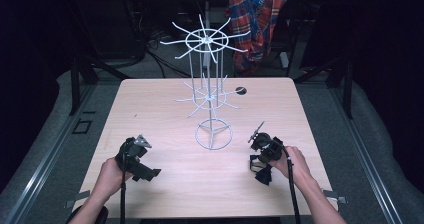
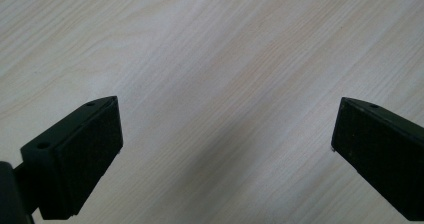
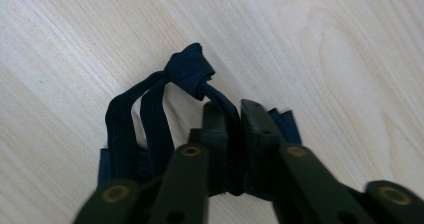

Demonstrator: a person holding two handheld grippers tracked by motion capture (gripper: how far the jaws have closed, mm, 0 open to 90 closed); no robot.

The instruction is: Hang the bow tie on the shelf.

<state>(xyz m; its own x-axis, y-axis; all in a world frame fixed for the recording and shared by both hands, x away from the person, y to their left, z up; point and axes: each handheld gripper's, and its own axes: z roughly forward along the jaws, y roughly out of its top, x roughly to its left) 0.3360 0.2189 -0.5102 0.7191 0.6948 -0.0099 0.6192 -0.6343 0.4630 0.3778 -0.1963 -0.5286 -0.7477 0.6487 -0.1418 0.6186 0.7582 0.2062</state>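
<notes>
1. Fabric in the grip: the right hand-held gripper (image 3: 235, 129) has its jaws pressed together on a dark blue knotted cloth band (image 3: 187, 71), pinching one strand just below the knot while the band's loops lie flat on the desk (image 3: 325, 44).
2. The pinch sits close to the knot, probably because that is the thickest, firmest spot and the flat loops offer little to catch.
3. In the high view the right hand-held gripper (image 1: 263, 156) rests low at the desk's near right, tipped down toward the surface so the jaws can reach the band lying there.
4. The left hand-held gripper (image 1: 136, 159) waits at the near left with its jaws spread wide over bare wood, nothing between them, seemingly kept clear until needed.
5. A white wire rack (image 1: 210, 91) with two tiers of spoke-like arms stands upright mid-desk between the two hands, well apart from the band; its arms look like the likely place for hanging it.
6. A plaid cloth (image 1: 257, 14) hangs in the dark beyond the desk.
</notes>
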